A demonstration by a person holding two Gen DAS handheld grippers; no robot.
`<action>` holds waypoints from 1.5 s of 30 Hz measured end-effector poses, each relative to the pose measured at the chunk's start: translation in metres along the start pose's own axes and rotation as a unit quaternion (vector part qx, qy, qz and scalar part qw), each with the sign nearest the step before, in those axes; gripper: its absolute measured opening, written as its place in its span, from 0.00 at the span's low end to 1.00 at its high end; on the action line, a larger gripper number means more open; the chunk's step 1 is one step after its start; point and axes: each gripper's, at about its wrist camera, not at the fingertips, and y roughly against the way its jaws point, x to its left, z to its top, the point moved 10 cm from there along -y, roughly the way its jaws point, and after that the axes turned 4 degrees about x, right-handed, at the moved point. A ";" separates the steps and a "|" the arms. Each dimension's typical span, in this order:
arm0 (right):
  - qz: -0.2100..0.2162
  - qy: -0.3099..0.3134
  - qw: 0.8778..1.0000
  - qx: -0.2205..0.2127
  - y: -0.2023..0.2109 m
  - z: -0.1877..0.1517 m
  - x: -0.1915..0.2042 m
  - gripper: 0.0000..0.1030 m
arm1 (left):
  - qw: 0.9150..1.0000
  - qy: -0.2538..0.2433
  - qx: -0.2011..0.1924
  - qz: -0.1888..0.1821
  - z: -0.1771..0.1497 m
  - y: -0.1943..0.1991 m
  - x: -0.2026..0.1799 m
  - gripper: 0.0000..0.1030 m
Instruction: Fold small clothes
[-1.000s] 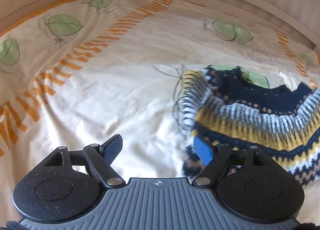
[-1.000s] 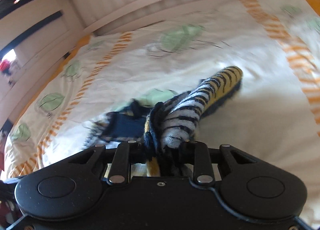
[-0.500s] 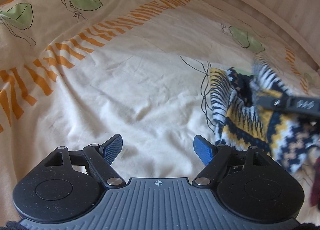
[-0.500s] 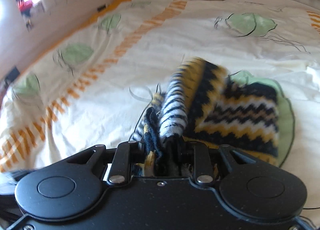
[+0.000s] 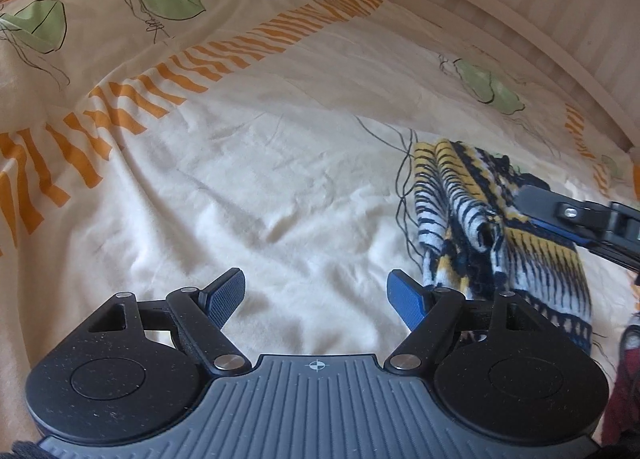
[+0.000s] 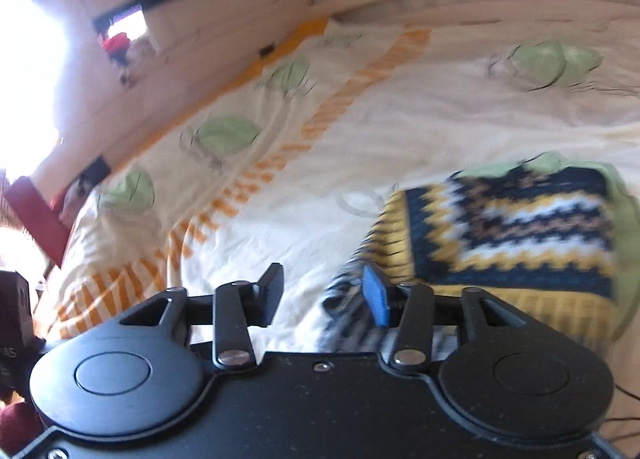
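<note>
— Sweater [image 5: 500, 235] where?

— On the bed [image 5: 240, 179], to the right of the left gripper [image 5: 316, 299] and just beside its blue right finger. Bunched into ridges at the near edge, flatter farther back. Navy, yellow and white zigzag knit, seen lying mostly flat in the right wrist view [image 6: 512, 227], though blurred there.

— Left fingers [image 5: 226, 295]?

— Spread wide, holding nothing. Parked over bare sheet, probably to stay clear while the other side works.

— And the right gripper [image 6: 324, 299]?

— Fingers spread apart too, nothing between them. Tip hanging over the sweater's near corner in its own view; visible from the left wrist as a dark bar [image 5: 576, 215] reaching in over the knit. No pinch on the cloth.

— Why both free at once?

— Looks like a pause between folds: garment laid down, both sides ready for a new hold. Only a judgement.

— Next hold calls for what?

— Likely a grip on the rumpled near edge, to smooth those ridges or bring them over the flat part. Thick knit, so a deep bite rather than a fingertip nip; otherwise risk of catching one layer and dragging the rest askew on the loose sheet.

— Fold finished?

— Hard to say; bunched edge suggests not quite.
</note>
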 end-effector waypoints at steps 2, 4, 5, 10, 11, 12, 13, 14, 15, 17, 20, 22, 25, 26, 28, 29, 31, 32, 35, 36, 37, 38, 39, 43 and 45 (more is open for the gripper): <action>-0.029 -0.018 0.999 -0.014 0.016 0.000 -0.024 0.57 | 1.000 -0.006 -0.007 -0.010 0.002 0.004 -0.006 0.75; -0.071 -0.027 0.997 -0.019 0.029 -0.004 -0.050 0.59 | 1.000 -0.014 -0.014 -0.018 0.004 0.009 -0.014 0.75; -0.090 -0.025 0.995 -0.018 0.031 -0.007 -0.059 0.59 | 0.999 -0.018 -0.021 -0.023 0.005 0.013 -0.019 0.75; -0.128 0.002 0.992 -0.003 0.032 -0.034 -0.069 0.59 | 0.998 -0.049 -0.035 -0.035 0.004 0.020 -0.045 0.75; -0.127 0.011 0.992 0.002 0.026 -0.040 -0.064 0.59 | 0.997 -0.053 -0.035 -0.038 0.004 0.019 -0.049 0.75; -0.117 0.018 0.993 0.012 0.018 -0.048 -0.056 0.59 | 0.997 -0.057 -0.034 -0.041 0.004 0.018 -0.053 0.75; -0.100 0.027 0.994 0.025 0.010 -0.057 -0.047 0.59 | 0.997 -0.061 -0.033 -0.043 0.004 0.018 -0.057 0.75; -0.082 0.040 0.995 0.035 0.002 -0.064 -0.035 0.59 | 0.996 -0.065 -0.033 -0.044 0.004 0.017 -0.062 0.75; -0.063 0.057 0.995 0.044 -0.007 -0.070 -0.023 0.59 | 0.996 -0.069 -0.033 -0.045 0.004 0.016 -0.066 0.75; -0.028 0.077 0.995 0.057 -0.017 -0.081 -0.001 0.59 | 0.995 -0.077 -0.032 -0.048 0.007 0.014 -0.076 0.75; -0.008 0.086 0.995 0.055 -0.019 -0.086 0.011 0.59 | 0.994 -0.095 -0.028 -0.050 0.015 0.004 -0.095 0.75; 0.001 0.080 0.996 0.048 -0.013 -0.084 0.008 0.59 | 0.992 -0.112 -0.021 -0.046 0.023 -0.008 -0.111 0.75; -0.002 0.081 0.996 0.041 0.003 -0.082 -0.003 0.57 | 0.991 -0.133 0.006 -0.028 0.028 -0.038 -0.125 0.75; -0.004 0.083 0.996 0.038 0.011 -0.081 -0.007 0.57 | 0.990 -0.142 0.015 -0.011 0.027 -0.049 -0.124 0.75; -0.007 0.082 0.996 0.026 0.029 -0.075 -0.015 0.57 | 0.987 -0.154 0.028 0.024 0.023 -0.069 -0.111 0.75; -0.010 0.080 0.997 0.017 0.040 -0.071 -0.021 0.57 | 0.988 -0.151 0.032 0.019 0.020 -0.075 -0.104 0.77; -0.019 0.069 0.997 -0.001 0.057 -0.060 -0.035 0.58 | 0.992 -0.123 0.037 -0.014 0.018 -0.078 -0.093 0.78; -0.024 0.058 0.998 -0.010 0.064 -0.054 -0.044 0.61 | 0.993 -0.109 0.041 -0.026 0.018 -0.078 -0.088 0.78; -0.036 0.010 0.999 -0.026 0.072 -0.037 -0.075 0.68 | 0.994 -0.092 0.044 -0.039 0.015 -0.078 -0.076 0.80; -0.041 -0.004 0.999 -0.030 0.071 -0.032 -0.086 0.68 | 0.994 -0.093 0.043 -0.040 0.014 -0.078 -0.075 0.81; -0.044 -0.017 0.998 -0.032 0.069 -0.028 -0.097 0.68 | 0.994 -0.098 0.043 -0.037 0.013 -0.078 -0.075 0.81; -0.046 -0.033 0.998 -0.032 0.065 -0.024 -0.108 0.68 | 0.993 -0.105 0.041 -0.034 0.012 -0.077 -0.075 0.81; -0.045 -0.051 0.997 -0.031 0.060 -0.021 -0.118 0.68 | 0.992 -0.113 0.038 -0.030 0.012 -0.076 -0.076 0.81; -0.029 -0.111 0.993 -0.020 0.037 -0.017 -0.149 0.69 | 0.993 -0.108 0.039 -0.034 0.011 -0.075 -0.075 0.85; -0.023 -0.125 0.992 -0.013 0.026 -0.018 -0.159 0.69 | 0.994 -0.086 0.047 -0.047 0.014 -0.078 -0.074 0.87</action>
